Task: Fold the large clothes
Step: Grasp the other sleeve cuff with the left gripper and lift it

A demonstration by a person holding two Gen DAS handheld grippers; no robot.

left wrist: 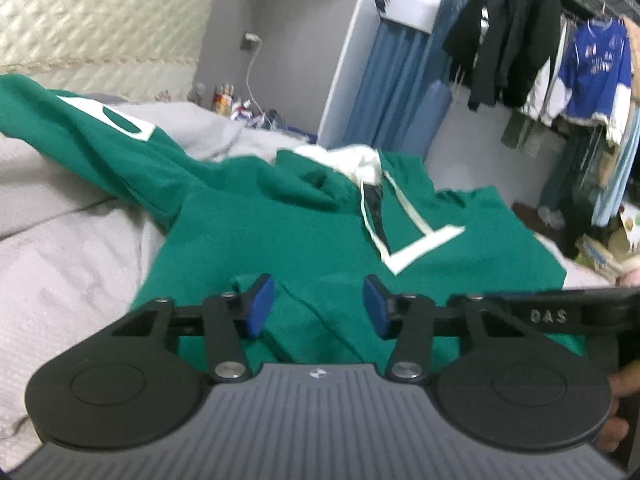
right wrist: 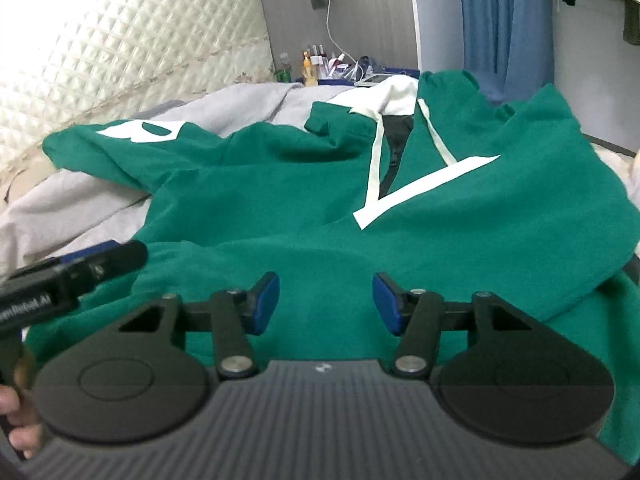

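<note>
- Hoodie (right wrist: 280,208), green with white lettering, spread across the bed (left wrist: 52,248); it fills the middle of both wrist views, hem edge toward the cameras.
- Hood lining (right wrist: 390,94) white, bunched at about 12 o'clock in the right wrist view; two white drawstrings (right wrist: 374,160) run down from it beside a dark zipper placket (right wrist: 394,148).
- One sleeve (right wrist: 120,148) stretches out toward 10 o'clock and carries a white printed character.
- Grey bedding (right wrist: 248,104) lies under and behind the garment; quilted cream headboard (right wrist: 120,48) at 11 o'clock.
- Left gripper (left wrist: 319,307): fingers (left wrist: 262,306) partly open, blue pads apart, with a raised fold of green cloth in the gap; pads do not look pressed on it. Frame is blurred, so contact is not certain.
- Right gripper (right wrist: 326,304): fingers (right wrist: 266,303) partly open at a similar medium width, flat green fabric showing between the pads and below them, no cloth pinched.
- Left gripper's black body also shows at 9 o'clock in the right wrist view, just beside the hoodie's near edge; a hand (right wrist: 16,436) is visible at 8 o'clock.
- Bottles and small clutter (right wrist: 320,62) on a bedside surface at 12 o'clock; charger cable (right wrist: 332,28) hangs from a wall socket above.
- Clothes rack (left wrist: 560,60) at 2 o'clock in the left wrist view: dark jackets, a blue jersey (left wrist: 596,72). Blue curtain (left wrist: 392,88) beside it.
</note>
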